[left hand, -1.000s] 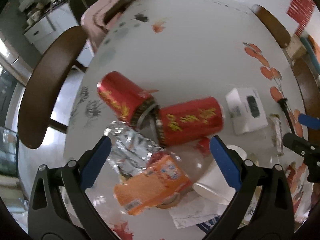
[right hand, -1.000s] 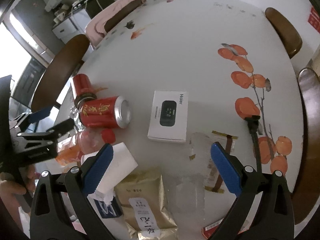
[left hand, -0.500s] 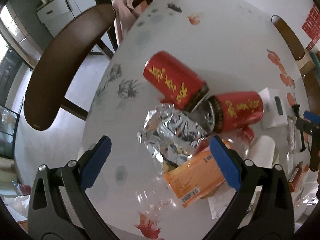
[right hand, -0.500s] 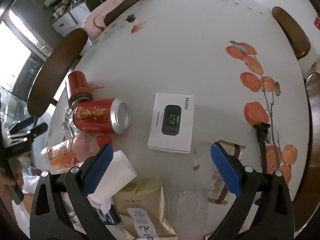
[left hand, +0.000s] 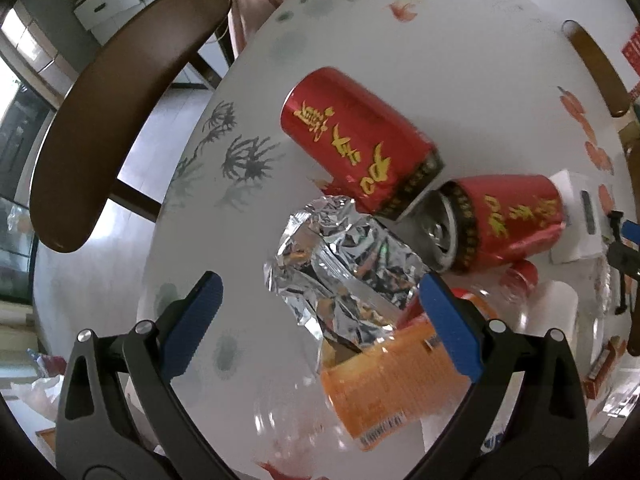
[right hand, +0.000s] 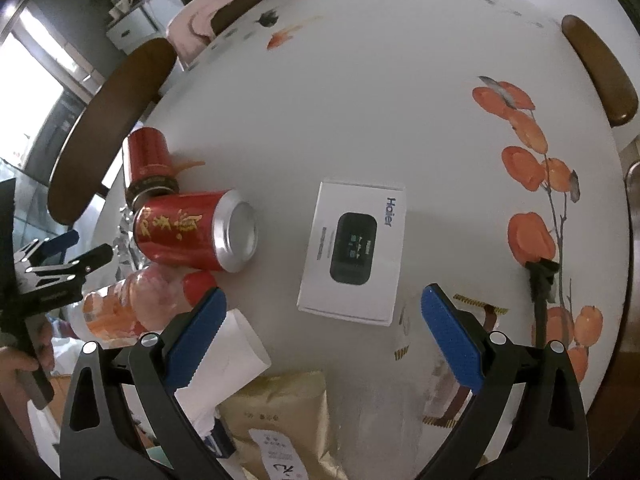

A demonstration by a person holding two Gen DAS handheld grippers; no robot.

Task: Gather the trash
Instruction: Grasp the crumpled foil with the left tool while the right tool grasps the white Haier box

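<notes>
Left wrist view: left hand-held gripper (left hand: 320, 320) spread wide, empty, over crumpled foil (left hand: 344, 264) on the counter (left hand: 460, 60), beside two red cans (left hand: 356, 140).

Right wrist view: right hand-held gripper (right hand: 322, 330) spread, empty, near white box (right hand: 354, 254).

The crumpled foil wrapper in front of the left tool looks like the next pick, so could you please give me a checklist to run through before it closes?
1. Left tool open: ok, its blue fingers are spread wide.
2. Crumpled foil wrapper between the fingers: ok, it sits in the gap, nearer the right finger.
3. Nothing else in the bite: not ok, the orange-labelled bottle lies against the foil under the right finger.
4. Red cans clear of the grasp: ok, both lie beyond the fingertips, though one touches the foil's far edge.
5. Right tool out of the way: ok, open and empty over the white Haier box.
6. Trash container ready: cannot tell, none in view.
</notes>
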